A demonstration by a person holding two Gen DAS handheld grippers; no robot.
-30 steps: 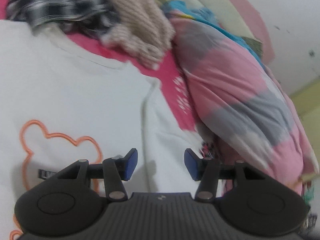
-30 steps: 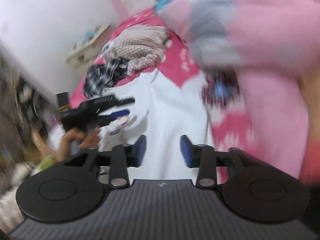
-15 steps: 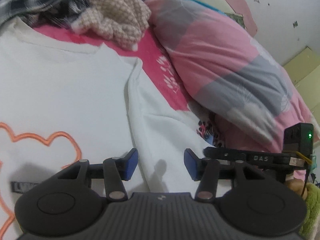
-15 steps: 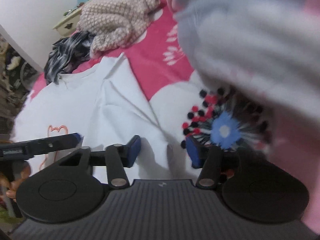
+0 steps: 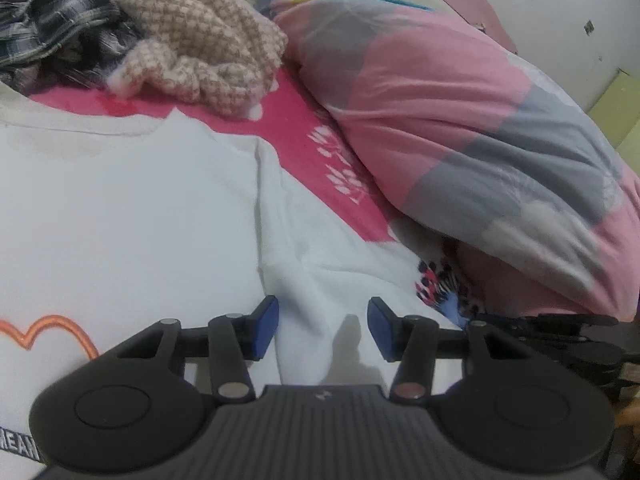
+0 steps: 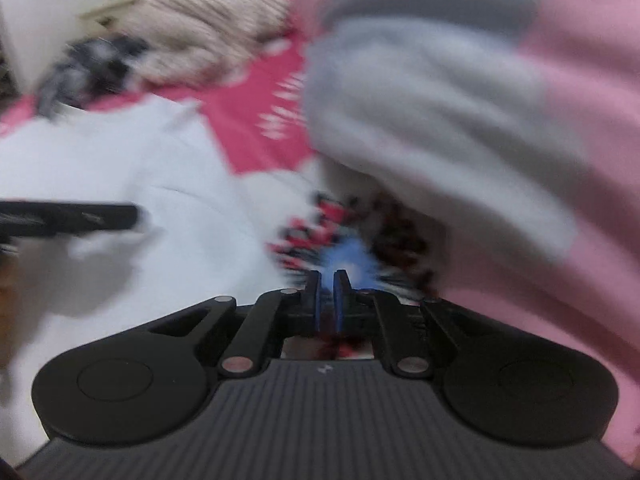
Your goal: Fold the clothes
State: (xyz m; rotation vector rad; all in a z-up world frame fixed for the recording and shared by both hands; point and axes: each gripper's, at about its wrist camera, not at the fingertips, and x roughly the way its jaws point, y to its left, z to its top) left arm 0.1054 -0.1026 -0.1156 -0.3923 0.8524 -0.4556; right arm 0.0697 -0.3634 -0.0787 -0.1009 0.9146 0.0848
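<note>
White cotton fills most of the left wrist view: a shirt [image 5: 132, 216] lies flat on the bed, spread out in front of the left gripper [image 5: 323, 330] and off to its left side. An orange line drawing [image 5: 52, 330] sits on the shirt's chest, just left of the gripper. The shirt's sleeve [image 5: 320, 264] runs straight ahead of the gripper, and its cloth lies under the gap between the two blue pads [image 5: 266, 326]. The jaws stand partly apart and the pads do not press on anything.

Just right of the left gripper, low down, the black right gripper [image 5: 560, 336] pokes in, near the end of the sleeve.

The right wrist view is very blurry. The right gripper's [image 6: 327, 294] blue pads are squeezed nearly together, with only a thin gap. I cannot tell if any cloth is caught between them. Right in front of it is a blue flower [image 6: 348, 256] with red and black dots on the bed sheet [image 6: 256, 128]. The white shirt [image 6: 120, 176] lies to its left, where the other gripper's black finger [image 6: 80, 218] reaches in.

Further ahead of the left gripper, past the shirt's collar, a tan knitted sweater [image 5: 192, 44] is piled beside a black-and-white checked cloth [image 5: 52, 28]. To the right lies a big pink and grey blanket [image 5: 472, 136], on the pink sheet [image 5: 320, 160].
</note>
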